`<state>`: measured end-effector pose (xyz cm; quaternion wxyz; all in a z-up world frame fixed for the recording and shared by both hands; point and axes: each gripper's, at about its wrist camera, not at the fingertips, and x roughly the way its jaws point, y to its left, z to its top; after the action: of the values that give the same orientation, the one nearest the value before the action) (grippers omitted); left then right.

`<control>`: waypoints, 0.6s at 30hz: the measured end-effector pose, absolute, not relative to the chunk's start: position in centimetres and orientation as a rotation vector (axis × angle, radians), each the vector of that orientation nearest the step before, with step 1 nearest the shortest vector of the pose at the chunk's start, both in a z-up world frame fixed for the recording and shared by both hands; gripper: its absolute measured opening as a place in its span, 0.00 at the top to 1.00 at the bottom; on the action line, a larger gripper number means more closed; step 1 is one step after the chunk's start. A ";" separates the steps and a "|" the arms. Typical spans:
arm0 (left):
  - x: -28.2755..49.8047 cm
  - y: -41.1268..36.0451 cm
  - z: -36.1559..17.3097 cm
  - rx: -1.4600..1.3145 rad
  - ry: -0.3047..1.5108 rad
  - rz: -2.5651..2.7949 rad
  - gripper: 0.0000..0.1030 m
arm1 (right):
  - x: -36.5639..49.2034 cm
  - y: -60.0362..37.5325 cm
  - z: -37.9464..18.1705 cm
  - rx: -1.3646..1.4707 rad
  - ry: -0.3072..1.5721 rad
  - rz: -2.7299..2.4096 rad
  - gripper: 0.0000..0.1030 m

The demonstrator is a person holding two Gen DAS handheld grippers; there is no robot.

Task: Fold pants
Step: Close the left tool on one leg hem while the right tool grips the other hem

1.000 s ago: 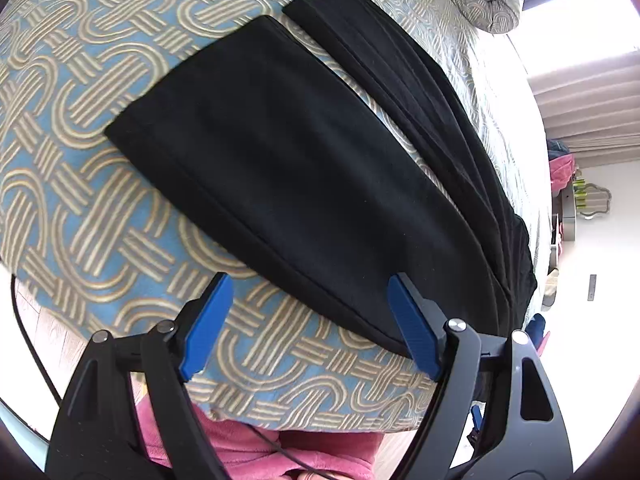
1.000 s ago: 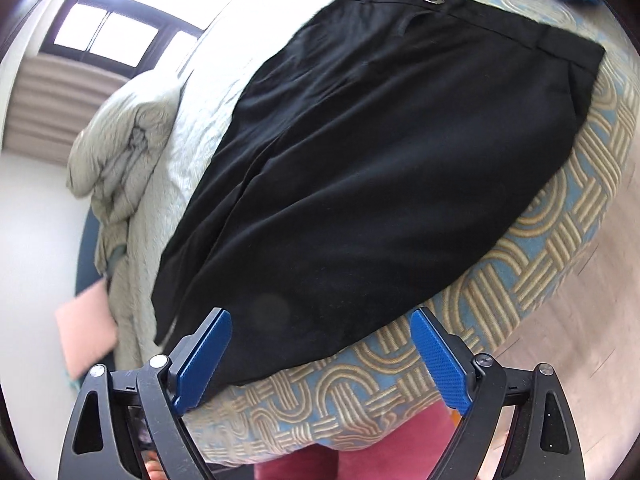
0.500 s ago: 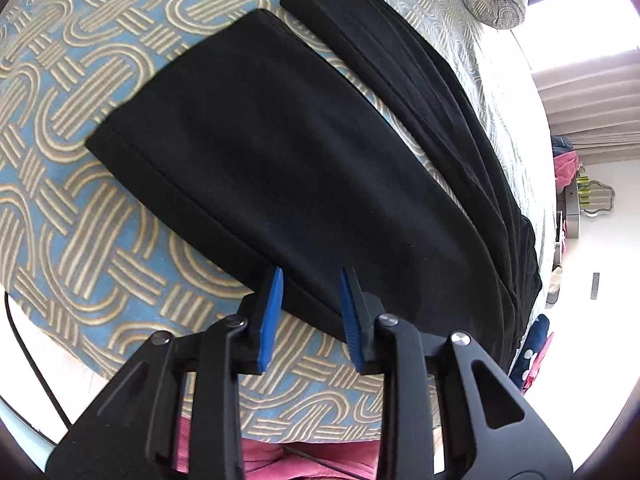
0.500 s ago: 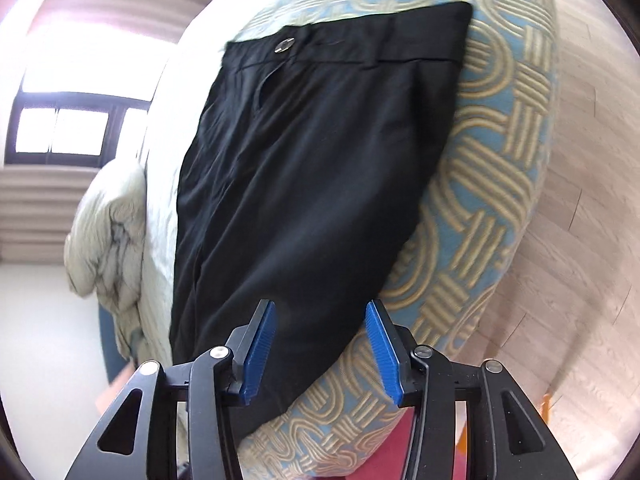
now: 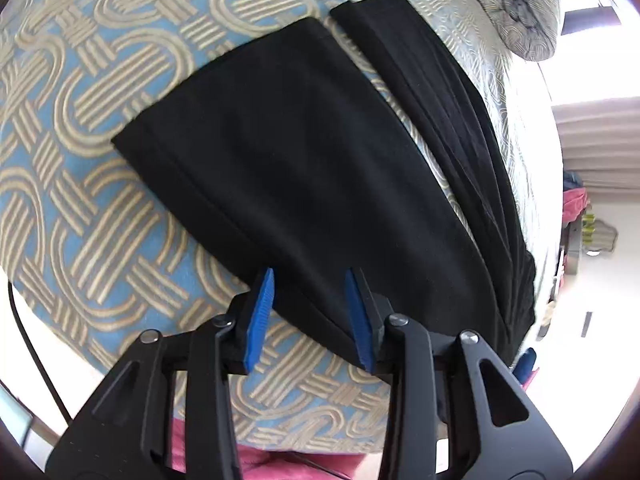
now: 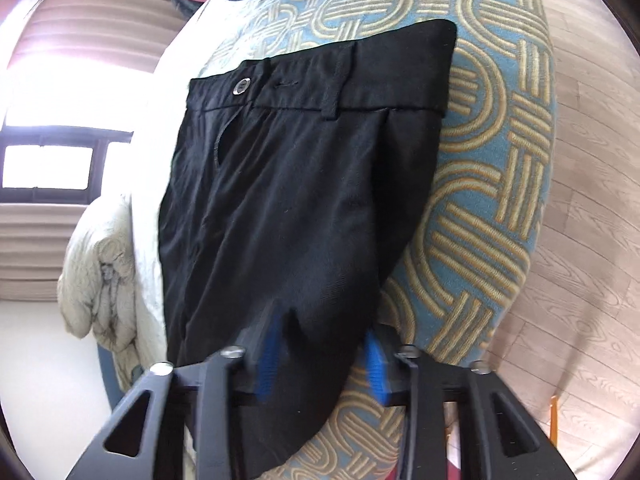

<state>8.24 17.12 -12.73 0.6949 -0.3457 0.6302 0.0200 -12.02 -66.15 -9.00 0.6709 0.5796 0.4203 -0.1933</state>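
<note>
Pants (image 5: 304, 168), black, on patterned bedspread (image 5: 80, 240): both grippers narrowed since before, left gripper (image 5: 308, 316) and right gripper (image 6: 322, 364) straddling near edge at 6 o'clock, pinch unconfirmed

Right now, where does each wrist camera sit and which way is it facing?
Left wrist: on the left gripper, looking along the pant legs toward their hems on the patterned bedspread.
Right wrist: on the right gripper, looking up the pants toward the waistband and button.
Shared: the same black pants and bedspread, from opposite ends.
</note>
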 end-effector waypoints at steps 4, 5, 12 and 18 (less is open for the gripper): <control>7.3 17.8 -12.6 -0.772 1.416 0.077 0.31 | -12.4 -66.1 -9.1 1.298 0.939 -0.427 0.69; 7.1 18.1 -12.6 -0.774 1.407 0.105 0.30 | -12.5 -66.2 -9.2 1.300 0.938 -0.424 0.69; 8.7 18.5 -12.9 -0.790 1.358 0.124 0.76 | -12.8 -66.1 -9.1 1.290 0.944 -0.439 0.69; 8.7 18.7 -10.7 -0.779 1.276 0.006 0.95 | -12.8 -66.3 -9.1 1.307 0.935 -0.431 0.69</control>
<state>8.75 18.67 -10.75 0.7335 -0.3540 0.5802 0.0028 -12.78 -66.35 -9.14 0.6734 0.5807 0.4153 -0.1916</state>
